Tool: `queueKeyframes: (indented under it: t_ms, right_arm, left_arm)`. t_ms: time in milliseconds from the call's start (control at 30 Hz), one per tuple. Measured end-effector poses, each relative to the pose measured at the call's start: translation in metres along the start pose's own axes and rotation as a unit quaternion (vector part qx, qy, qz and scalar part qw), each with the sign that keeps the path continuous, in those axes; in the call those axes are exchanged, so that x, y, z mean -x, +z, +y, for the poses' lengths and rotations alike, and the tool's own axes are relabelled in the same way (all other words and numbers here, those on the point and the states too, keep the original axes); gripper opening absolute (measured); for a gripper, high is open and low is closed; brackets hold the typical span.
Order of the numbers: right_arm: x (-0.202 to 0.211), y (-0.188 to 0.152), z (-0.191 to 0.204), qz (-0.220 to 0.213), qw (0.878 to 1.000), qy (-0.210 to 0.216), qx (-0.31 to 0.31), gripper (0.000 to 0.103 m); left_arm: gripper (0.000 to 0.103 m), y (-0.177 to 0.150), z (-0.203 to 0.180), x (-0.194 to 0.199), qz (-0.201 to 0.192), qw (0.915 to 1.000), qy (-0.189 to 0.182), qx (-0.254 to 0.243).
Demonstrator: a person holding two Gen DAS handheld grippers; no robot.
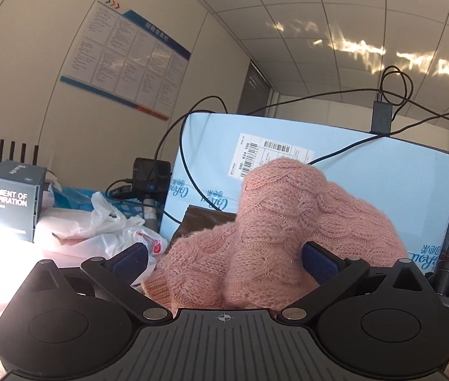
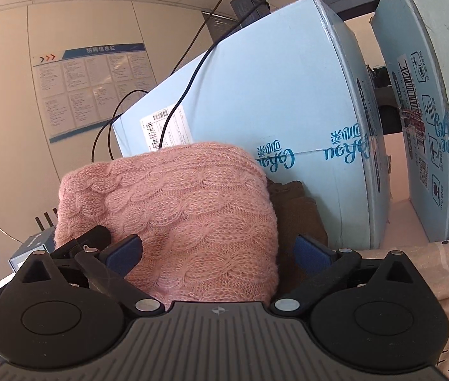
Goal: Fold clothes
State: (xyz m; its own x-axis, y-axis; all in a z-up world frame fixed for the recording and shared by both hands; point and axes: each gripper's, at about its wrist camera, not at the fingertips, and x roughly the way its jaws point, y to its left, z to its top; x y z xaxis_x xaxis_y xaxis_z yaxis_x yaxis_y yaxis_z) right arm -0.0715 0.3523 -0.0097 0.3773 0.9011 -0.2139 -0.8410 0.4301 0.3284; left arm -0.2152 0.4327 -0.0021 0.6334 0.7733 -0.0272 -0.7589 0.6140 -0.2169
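In the left wrist view, the left gripper (image 1: 223, 262) stood with its jaws spread wide, the blue pads (image 1: 129, 262) far apart. A bundled pink cable-knit sweater (image 1: 275, 231) filled the gap between them. Its right side lay against or just beside the right pad, while the left pad stood clear of the knit, so nothing was clamped. The sweater rose in a heap in front of a pale blue cardboard box (image 1: 367, 184), with a brown garment (image 1: 202, 222) tucked behind its left edge. Further left lay white plastic bags (image 1: 107, 225) and a dark grey box (image 1: 8, 200) printed with white lettering. Black cables (image 1: 186, 165) trailed over the blue box.

In the right wrist view, the right gripper (image 2: 219, 254) was likewise wide open, its pads (image 2: 124, 255) well apart. The pink sweater (image 2: 192, 216) sat between them as a folded mound. The left pad was touching or nearly touching the knit; the right pad stood apart from it, with the brown garment (image 2: 297, 216) showing in the gap. No grip was visible. Behind stood the blue box (image 2: 272, 101) and a second blue box (image 2: 424, 95) to its right. A beige printed cloth (image 2: 431, 270) lay at lower right.
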Motion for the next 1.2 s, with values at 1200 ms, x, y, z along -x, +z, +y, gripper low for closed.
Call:
queueKeyframes:
  t_ms: [1200]
  right_arm:
    - [0.189, 0.044, -0.039, 0.151, 0.985, 0.081, 0.035, 0.103]
  left_arm:
    - [0.103, 0.072, -0.096, 0.224, -0.002, 0.9898, 0.142, 0.003]
